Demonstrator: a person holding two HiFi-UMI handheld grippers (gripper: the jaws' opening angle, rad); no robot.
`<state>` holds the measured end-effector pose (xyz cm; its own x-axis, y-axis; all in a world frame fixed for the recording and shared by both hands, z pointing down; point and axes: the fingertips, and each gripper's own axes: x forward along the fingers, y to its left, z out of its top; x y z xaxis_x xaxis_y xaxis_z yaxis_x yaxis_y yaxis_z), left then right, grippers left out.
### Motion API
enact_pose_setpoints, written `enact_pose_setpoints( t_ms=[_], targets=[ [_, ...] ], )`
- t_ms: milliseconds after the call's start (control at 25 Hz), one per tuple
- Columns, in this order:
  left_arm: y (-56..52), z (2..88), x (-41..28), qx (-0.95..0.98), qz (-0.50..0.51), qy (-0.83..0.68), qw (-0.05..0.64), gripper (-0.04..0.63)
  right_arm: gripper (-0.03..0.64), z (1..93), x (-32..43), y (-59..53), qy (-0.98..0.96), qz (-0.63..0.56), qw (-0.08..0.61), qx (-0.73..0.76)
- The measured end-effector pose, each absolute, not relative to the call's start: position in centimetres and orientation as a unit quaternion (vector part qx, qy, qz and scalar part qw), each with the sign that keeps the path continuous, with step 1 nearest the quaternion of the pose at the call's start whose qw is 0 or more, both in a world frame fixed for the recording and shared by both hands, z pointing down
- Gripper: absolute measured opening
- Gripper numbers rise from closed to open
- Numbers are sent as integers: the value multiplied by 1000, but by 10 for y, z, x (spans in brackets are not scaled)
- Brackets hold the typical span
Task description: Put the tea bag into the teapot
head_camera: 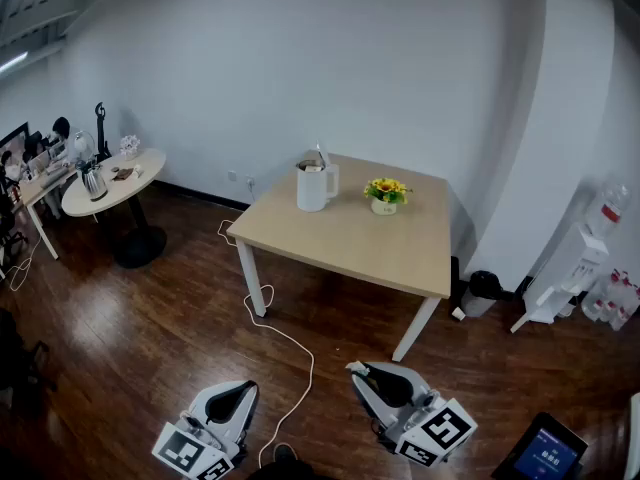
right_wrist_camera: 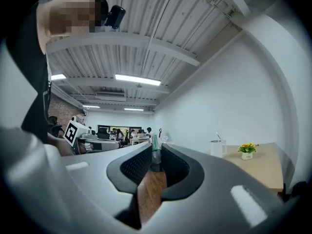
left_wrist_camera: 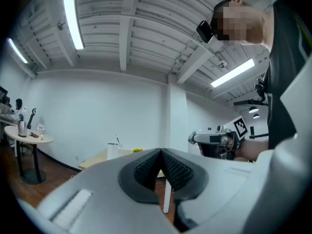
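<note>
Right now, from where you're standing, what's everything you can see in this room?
square table: one, light wood with white legs, mid-room
teapot: one, white, lid up, on the square table's far side
flower pot: one, yellow blooms, right of the teapot, apart from it
round table: one, pale, far left, small items on it
cable: one, white, on the dark floor
bin: one, black, by the right wall
tea bag: one, pale with green, pinched in the right gripper's jaws
left gripper: jaws together, empty
right gripper: holding the tea bag
</note>
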<state>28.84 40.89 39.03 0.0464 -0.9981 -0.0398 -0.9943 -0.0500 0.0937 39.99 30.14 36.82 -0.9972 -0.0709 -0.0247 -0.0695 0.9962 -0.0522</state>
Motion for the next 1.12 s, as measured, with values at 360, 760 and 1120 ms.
enact_pose_setpoints(
  t_ms=[360, 760, 1120],
  targets=[
    [359, 385, 199, 756, -36, -654, 7, 3, 63, 365, 301, 261, 999, -24, 12, -47],
    [321, 390, 128, 769, -49, -637, 22, 3, 63, 367, 231, 220, 997, -25, -4, -71],
    [244, 400, 77, 770, -52, -635, 26, 3, 63, 374, 176, 150, 997, -30, -6, -67]
  ],
)
